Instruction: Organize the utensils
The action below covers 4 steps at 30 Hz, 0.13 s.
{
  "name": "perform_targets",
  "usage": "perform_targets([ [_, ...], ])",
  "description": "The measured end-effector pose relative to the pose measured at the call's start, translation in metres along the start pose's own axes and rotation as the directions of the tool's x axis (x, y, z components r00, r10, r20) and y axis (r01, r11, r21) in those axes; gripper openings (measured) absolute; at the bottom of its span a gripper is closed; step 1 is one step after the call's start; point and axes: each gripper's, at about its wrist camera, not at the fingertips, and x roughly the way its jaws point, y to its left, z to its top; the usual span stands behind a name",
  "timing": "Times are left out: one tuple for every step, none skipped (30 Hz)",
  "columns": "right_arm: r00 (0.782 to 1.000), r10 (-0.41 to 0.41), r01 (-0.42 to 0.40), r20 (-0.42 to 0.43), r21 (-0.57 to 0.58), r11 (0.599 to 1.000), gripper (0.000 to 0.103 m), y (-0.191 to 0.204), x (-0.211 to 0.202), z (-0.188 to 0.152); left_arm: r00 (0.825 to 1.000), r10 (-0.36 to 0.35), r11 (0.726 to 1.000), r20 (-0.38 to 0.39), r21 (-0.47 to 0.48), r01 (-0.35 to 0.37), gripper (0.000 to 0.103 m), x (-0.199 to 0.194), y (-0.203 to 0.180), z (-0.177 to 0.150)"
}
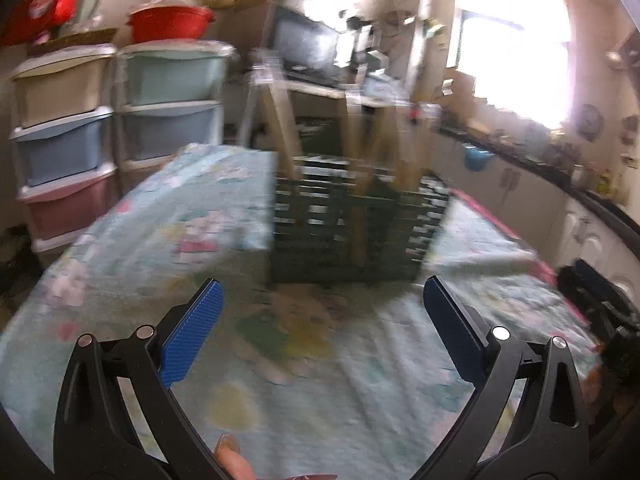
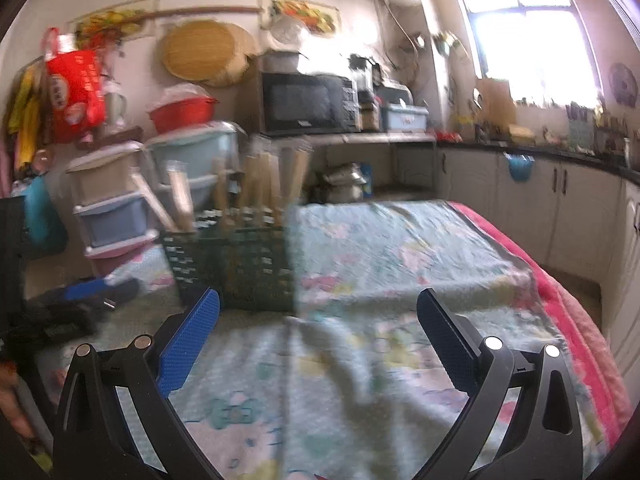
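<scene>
A dark green slotted utensil basket [image 1: 352,224] stands on the floral tablecloth [image 1: 160,240], with several wooden-handled utensils [image 1: 360,148] upright in it. My left gripper [image 1: 323,292] hovers open just in front of the basket, nothing between its blue pads [image 1: 192,336]. In the right wrist view the same basket [image 2: 236,264] sits left of centre with the wooden handles [image 2: 260,184] sticking up. My right gripper [image 2: 318,300] is open and empty over the cloth, to the right of the basket. The left gripper's blue fingers [image 2: 88,292] show at the far left. Both views are motion-blurred.
Stacked plastic drawer units [image 1: 68,140] and a red basin [image 1: 168,24] stand at the left beyond the table. A microwave [image 2: 308,102] sits on a shelf behind. White cabinets with a dark counter [image 2: 560,160] run along the right under a bright window. A pink cloth edge [image 2: 580,320] borders the table's right side.
</scene>
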Motion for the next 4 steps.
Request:
perform_targets([
  [0.999,-0.023,0.022,-0.048,-0.003,1.0,0.096,-0.009,0.009,0.005,0.999,0.026,1.0,-0.02,-0.016,-0.026,0.092,0.003,0.013,0.007],
  [0.99,-0.08,0.081,-0.114,0.001,0.997,0.096,-0.024,0.023,0.011,0.998,0.055,0.998,-0.042,-0.033,-0.056,0.092,0.008,0.029,0.016],
  [0.974,-0.128,0.132,-0.188,0.007,0.991,0.096,-0.04,0.038,0.016,0.993,0.089,0.995,-0.072,-0.037,-0.092,0.092,0.014,0.04,0.021],
  [0.946,-0.16,0.172,-0.283,0.017,0.985,0.096,-0.059,0.056,0.019,0.979,0.153,0.987,-0.137,-0.03,-0.159,0.092,0.027,0.056,0.029],
])
